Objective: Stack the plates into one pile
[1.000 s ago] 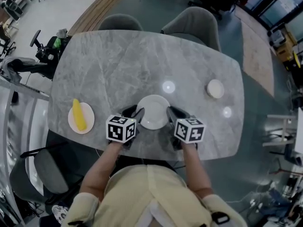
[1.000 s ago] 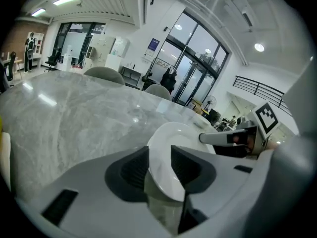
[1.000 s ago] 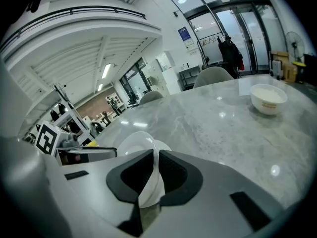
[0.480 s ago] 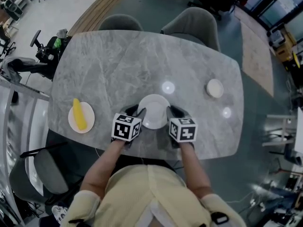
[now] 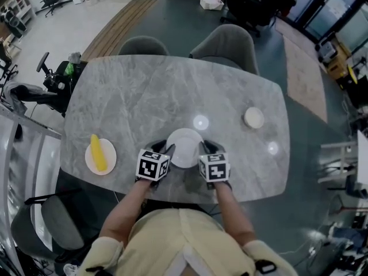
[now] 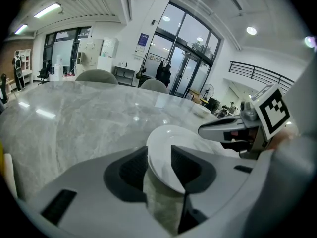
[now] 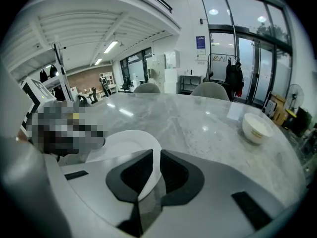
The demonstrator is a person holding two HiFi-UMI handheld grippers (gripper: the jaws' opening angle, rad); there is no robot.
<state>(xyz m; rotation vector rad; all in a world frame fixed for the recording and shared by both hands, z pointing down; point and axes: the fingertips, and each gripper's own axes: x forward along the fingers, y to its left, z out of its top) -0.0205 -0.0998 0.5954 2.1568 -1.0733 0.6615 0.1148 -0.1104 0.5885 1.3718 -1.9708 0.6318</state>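
The table (image 5: 144,96) is a rounded slab of grey, veined, marble-like stone with a glossy face that mirrors the ceiling lights. At its near left corner sits the left plate (image 5: 110,155), round, white and smooth, and a long yellow item (image 5: 97,152) lies lengthwise on it; what it is I cannot tell.

The left tongs (image 5: 164,150) are released. Their dark, ribbed pads (image 6: 130,170) stand wide apart on either side of the left rim of the middle plate (image 5: 185,147), and a clear gap shows beside the rim. This plate is round, white and glazed, with a shallow upturned edge, and it lies at the near middle of the table, well apart from the left plate.

The right tongs (image 5: 206,148) are clenched on the same plate's right rim. In the right gripper view the thin white edge (image 7: 148,180) is pinched between the two nearly closed pads.

Further right and farther off stands a small, round, off-white bowl (image 5: 253,118), which looks thick-walled in the right gripper view (image 7: 256,127). Two grey upholstered chairs (image 5: 225,39) with curved backs stand at the far side of the table.
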